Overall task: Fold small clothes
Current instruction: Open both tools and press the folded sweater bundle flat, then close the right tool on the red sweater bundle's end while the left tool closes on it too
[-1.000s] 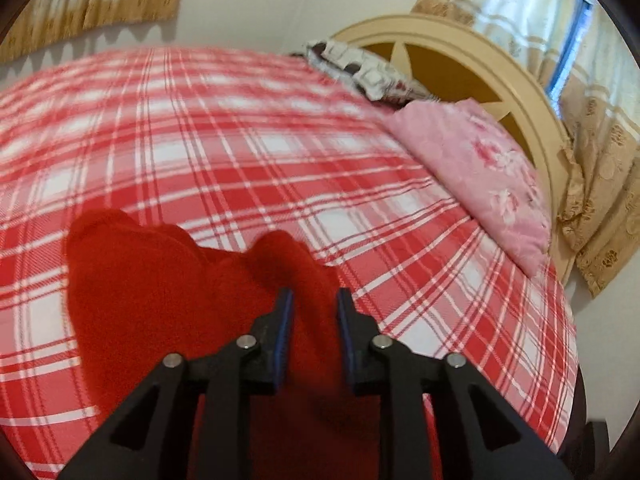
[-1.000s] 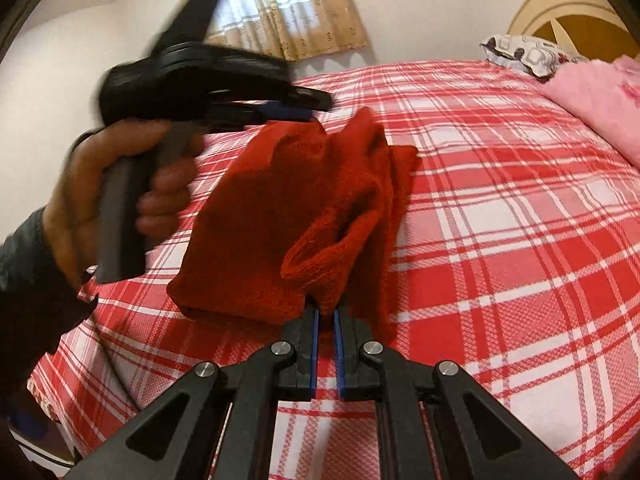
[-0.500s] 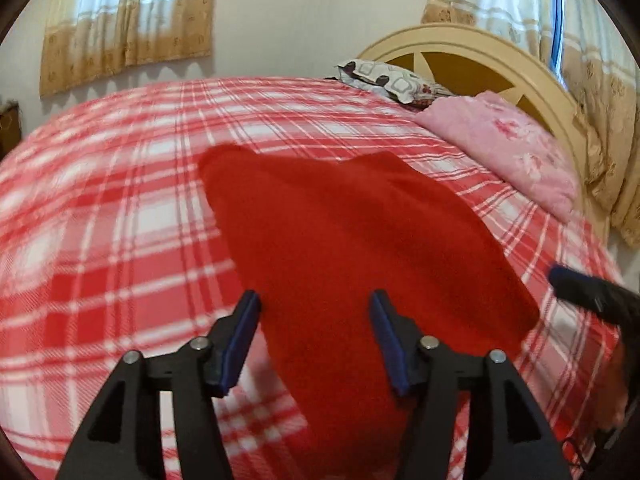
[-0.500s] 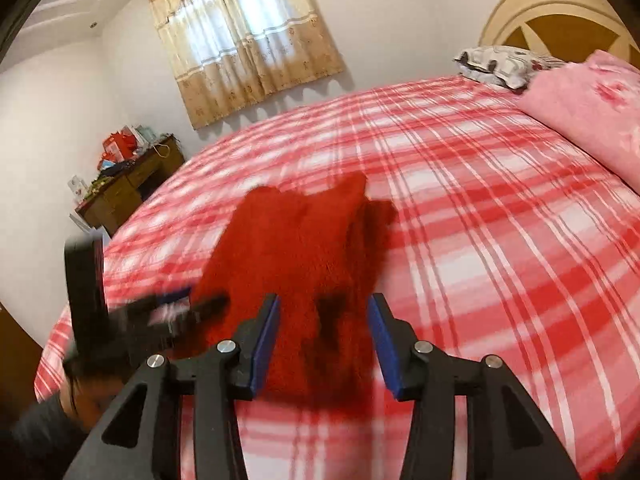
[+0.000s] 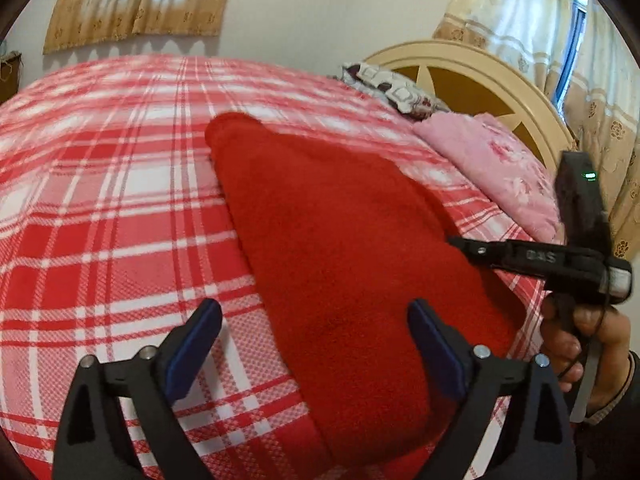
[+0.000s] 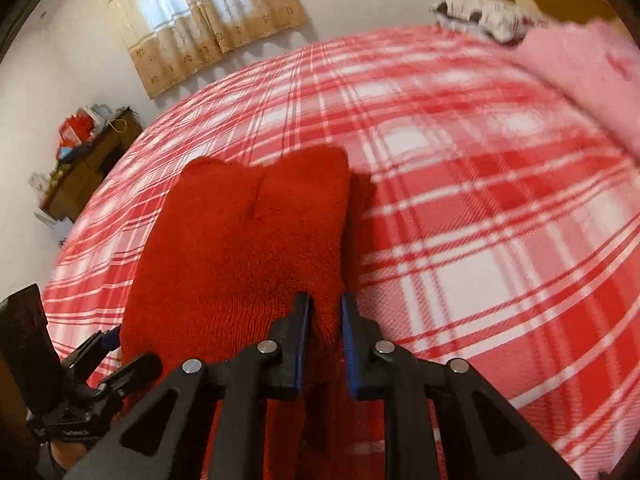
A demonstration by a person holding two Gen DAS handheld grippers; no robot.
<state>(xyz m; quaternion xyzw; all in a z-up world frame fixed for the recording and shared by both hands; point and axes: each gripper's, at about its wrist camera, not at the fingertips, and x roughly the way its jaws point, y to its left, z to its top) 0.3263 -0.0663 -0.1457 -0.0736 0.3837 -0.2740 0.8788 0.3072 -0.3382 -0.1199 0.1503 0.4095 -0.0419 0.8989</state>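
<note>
A small red knitted garment (image 5: pixel 340 248) lies folded on the red and white plaid bed cover (image 5: pixel 100 208). My left gripper (image 5: pixel 316 344) is open and empty, just above the garment's near end. In the right wrist view the garment (image 6: pixel 240 240) lies left of centre. My right gripper (image 6: pixel 325 320) has its jaws nearly closed on the garment's near right edge, with red fabric between the pads. The right gripper also shows in the left wrist view (image 5: pixel 460 242) at the garment's right edge. The left gripper shows in the right wrist view (image 6: pixel 116 344), low at the left.
A pink blanket (image 5: pixel 496 168) and a patterned pillow (image 5: pixel 392 88) lie by the cream headboard (image 5: pixel 480 80). A cluttered wooden cabinet (image 6: pixel 80 160) stands by the wall beyond the bed. Curtains (image 6: pixel 208 20) hang behind. The plaid bed cover (image 6: pixel 500 220) stretches right of the garment.
My left gripper let go of the garment, opened wide and drew back. My right gripper released, opened, then closed again on the garment's near right edge. The garment now lies flatter.
</note>
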